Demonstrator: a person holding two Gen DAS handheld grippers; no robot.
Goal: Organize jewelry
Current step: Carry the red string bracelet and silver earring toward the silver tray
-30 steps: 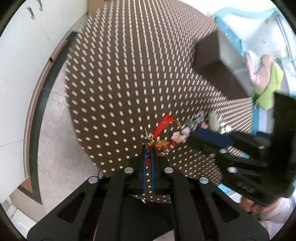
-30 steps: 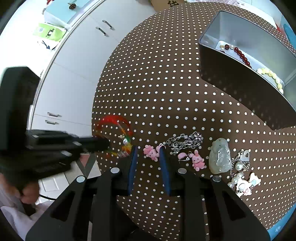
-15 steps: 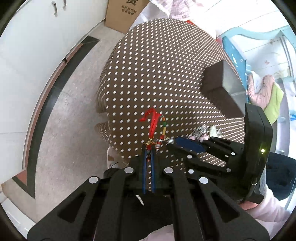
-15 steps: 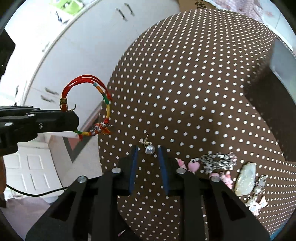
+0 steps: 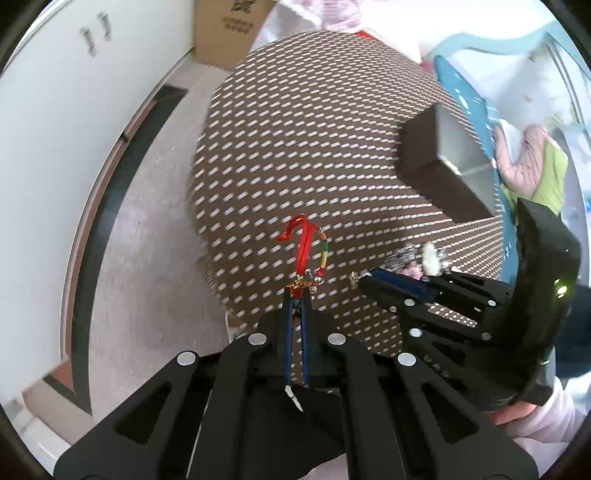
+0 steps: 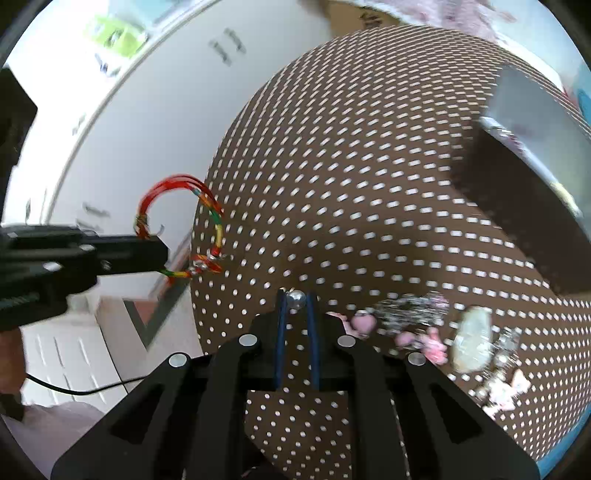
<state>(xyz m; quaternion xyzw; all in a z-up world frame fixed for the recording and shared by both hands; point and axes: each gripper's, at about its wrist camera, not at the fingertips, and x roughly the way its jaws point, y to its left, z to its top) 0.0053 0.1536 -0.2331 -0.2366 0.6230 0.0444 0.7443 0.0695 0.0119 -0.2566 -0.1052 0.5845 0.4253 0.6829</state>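
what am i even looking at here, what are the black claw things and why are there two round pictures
The black claws are two-finger grippers that a person holds, one in each hand. Each carries a fisheye camera looking along its fingers, hence two round pictures.

In the left camera's picture, the left gripper is shut on a red cord bracelet. In the right camera's picture, the right gripper pinches a pearl earring.

Below is a table with a brown dotted tablecloth. On it lie more jewelry, blurred here, and a dark open box.

White cabinets (image 5: 74, 122), a speckled floor (image 5: 147, 229), a cardboard box (image 5: 232, 29).
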